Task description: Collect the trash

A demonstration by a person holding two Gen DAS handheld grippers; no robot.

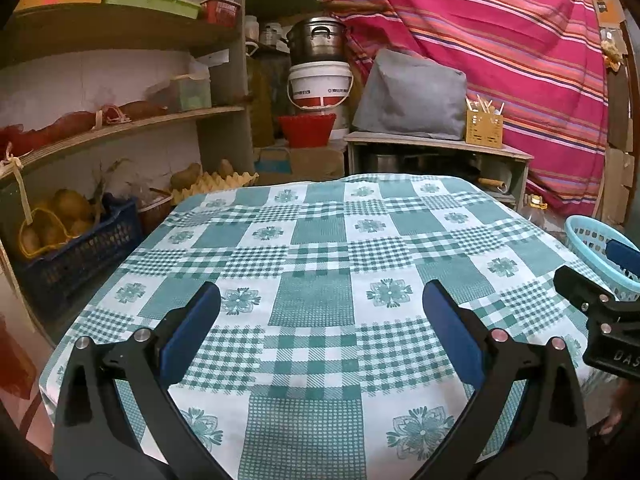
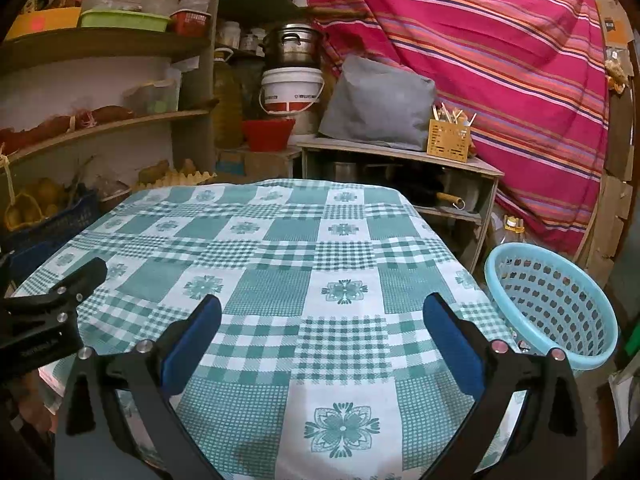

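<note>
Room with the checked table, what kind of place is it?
Probably a home pantry or storeroom: shelves with potatoes, an egg tray and a big cooking pot.

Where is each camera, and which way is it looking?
Left wrist: on the left gripper, looking forward over the checked tablecloth at the shelves; its own open blue fingers show, plus the other gripper at the right edge.
Right wrist: on the right gripper, looking forward over the same cloth; its open fingers show, plus the left gripper at the left edge.
Shared: tablecloth, blue basket, white bucket, striped cloth.
</note>
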